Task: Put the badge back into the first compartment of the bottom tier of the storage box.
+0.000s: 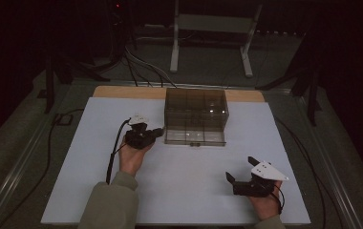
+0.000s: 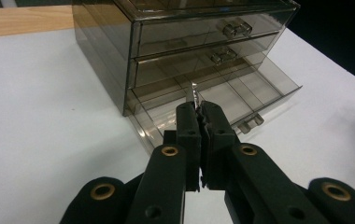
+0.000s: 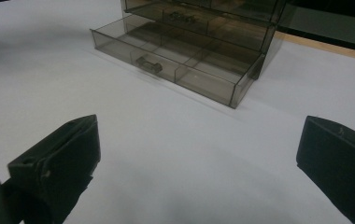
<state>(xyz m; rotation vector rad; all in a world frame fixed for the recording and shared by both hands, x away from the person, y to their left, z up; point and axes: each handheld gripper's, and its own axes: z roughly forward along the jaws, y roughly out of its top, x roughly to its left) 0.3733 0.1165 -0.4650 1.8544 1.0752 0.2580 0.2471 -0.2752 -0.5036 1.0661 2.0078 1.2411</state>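
With the bottom drawer (image 2: 222, 100) of the smoky plastic cabinet (image 1: 196, 114) at twelve o'clock already pulled out, the left gripper (image 2: 198, 108) pinches a small silvery piece (image 2: 195, 92) over it, not yet dropped in, while the right gripper (image 1: 239, 171) rests spread at five o'clock.

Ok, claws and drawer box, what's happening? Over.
Left claw shut on a small silvery piece, just off the open bottom drawer. Right claw open, empty, resting on white table. Nothing in the way.
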